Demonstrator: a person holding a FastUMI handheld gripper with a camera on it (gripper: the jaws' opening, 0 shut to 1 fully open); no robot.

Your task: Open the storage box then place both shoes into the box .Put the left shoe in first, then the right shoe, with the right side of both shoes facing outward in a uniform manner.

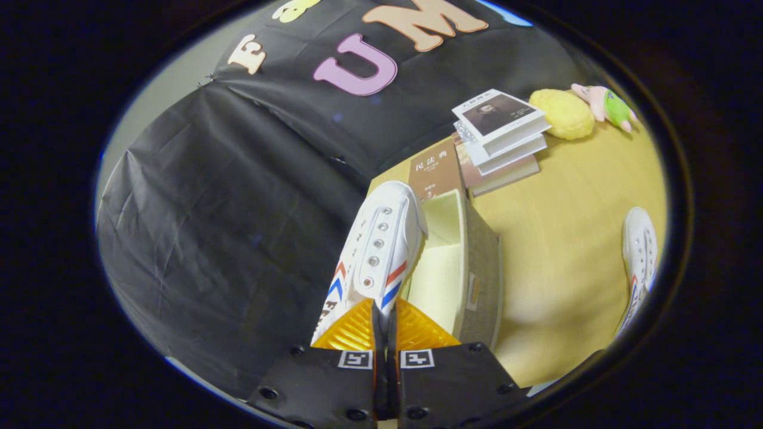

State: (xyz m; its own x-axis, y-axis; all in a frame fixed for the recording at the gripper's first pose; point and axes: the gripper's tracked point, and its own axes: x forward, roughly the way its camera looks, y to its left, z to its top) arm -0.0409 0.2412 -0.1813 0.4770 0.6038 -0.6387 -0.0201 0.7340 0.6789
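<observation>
Your gripper (386,322) had its fingers pinched on the heel end of the white shoe (378,250), whose long axis ran straight ahead of them. The open storage box (471,262) stood just right of it; its floor was hidden. The second shoe (639,262) lay well apart, partly cut off.

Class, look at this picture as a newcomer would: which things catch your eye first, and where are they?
First, the white shoe with red and blue stripes, pinched by its heel in the tool, hanging beside the open box. Next, the second shoe lying apart on the yellow table, and the stack of books beyond the box.
</observation>
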